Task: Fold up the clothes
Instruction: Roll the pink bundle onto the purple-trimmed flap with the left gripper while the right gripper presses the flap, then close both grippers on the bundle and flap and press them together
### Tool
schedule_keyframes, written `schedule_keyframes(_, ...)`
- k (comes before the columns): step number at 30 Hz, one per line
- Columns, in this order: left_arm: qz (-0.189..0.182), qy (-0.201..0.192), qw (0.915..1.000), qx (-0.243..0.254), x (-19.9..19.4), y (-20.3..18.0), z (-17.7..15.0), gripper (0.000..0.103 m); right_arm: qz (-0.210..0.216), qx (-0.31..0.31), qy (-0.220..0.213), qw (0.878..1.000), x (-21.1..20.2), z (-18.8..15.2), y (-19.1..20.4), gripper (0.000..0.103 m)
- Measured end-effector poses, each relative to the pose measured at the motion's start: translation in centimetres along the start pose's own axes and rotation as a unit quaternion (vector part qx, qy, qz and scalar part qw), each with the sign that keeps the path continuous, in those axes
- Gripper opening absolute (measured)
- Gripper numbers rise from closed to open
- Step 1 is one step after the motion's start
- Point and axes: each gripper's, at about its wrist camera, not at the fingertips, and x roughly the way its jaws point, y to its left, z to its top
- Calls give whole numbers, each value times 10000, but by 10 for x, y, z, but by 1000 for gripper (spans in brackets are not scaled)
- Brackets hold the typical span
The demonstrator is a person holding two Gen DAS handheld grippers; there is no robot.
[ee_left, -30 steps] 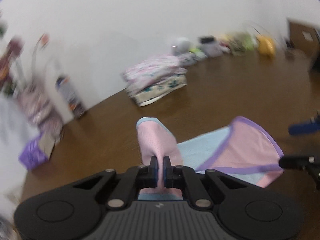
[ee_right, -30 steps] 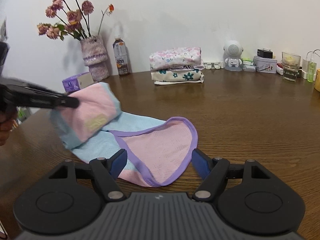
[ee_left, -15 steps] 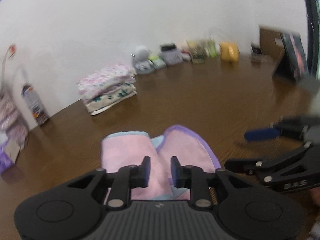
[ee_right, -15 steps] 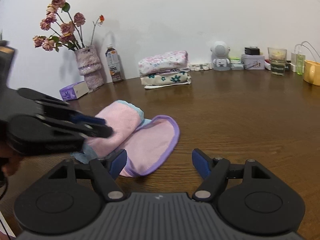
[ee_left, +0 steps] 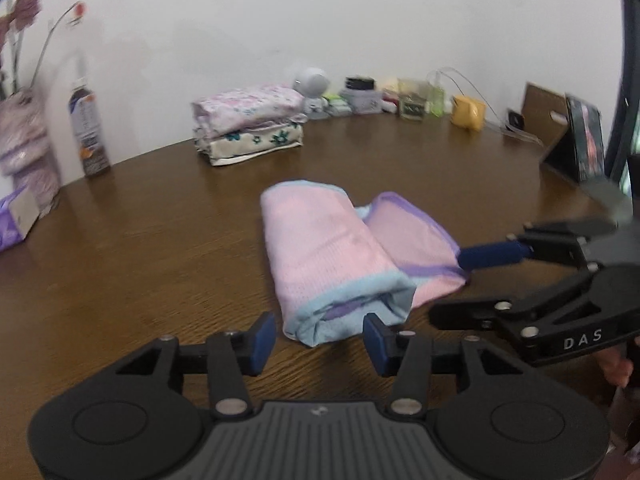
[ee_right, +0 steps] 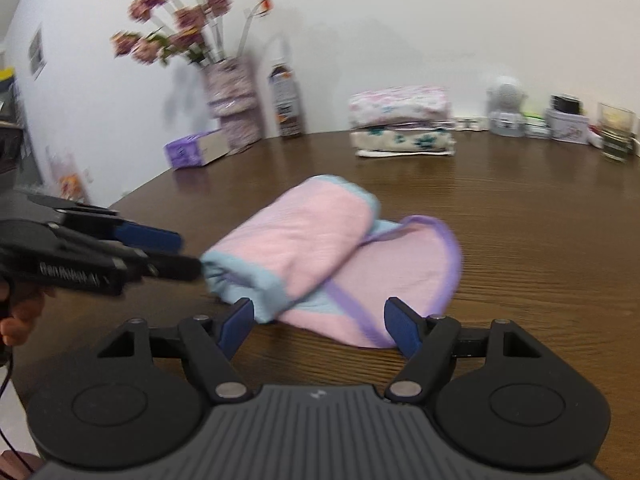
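Garment (ee_left: pixel 328 252), pink with blue and purple trim, lies folded on the table (ee_left: pixel 140 248). Left gripper (ee_left: pixel 318 338) and right gripper (ee_right: pixel 320 326) sit just beside it, jaws open, empty.

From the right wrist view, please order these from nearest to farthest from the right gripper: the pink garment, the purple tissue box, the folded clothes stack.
From the right gripper:
1. Pink garment, directly ahead at the fingertips.
2. Purple tissue box, far left, beside the vase.
3. Folded clothes stack, at the back near the wall, slightly right.
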Motion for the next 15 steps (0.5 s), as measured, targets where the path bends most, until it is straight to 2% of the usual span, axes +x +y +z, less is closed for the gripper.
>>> schedule_keyframes(3,-58,36,9997,213,8,-2,-7,46,-116,-75,96,9999,10,2,11,73)
schedule_keyframes(5,-46,32,9998,180,14,2,-8,45,-194,-125,161,9996,17,4,19,69)
schedule_keyframes(8,-127,26,9999,79,21,8,-12,36,-310,-200,257,9990,27,6,30,63)
schedule_keyframes(9,-171,-2,9998,47,21,9,-13,27,-349,-225,289,9987,30,7,34,62)
schedule_keyframes(10,-216,-49,9998,24,21,10,-14,17,-388,-249,321,9984,33,7,38,58)
schedule_keyframes(15,-348,-208,9991,-97,18,10,-17,8,-474,-243,376,9979,43,10,47,32)
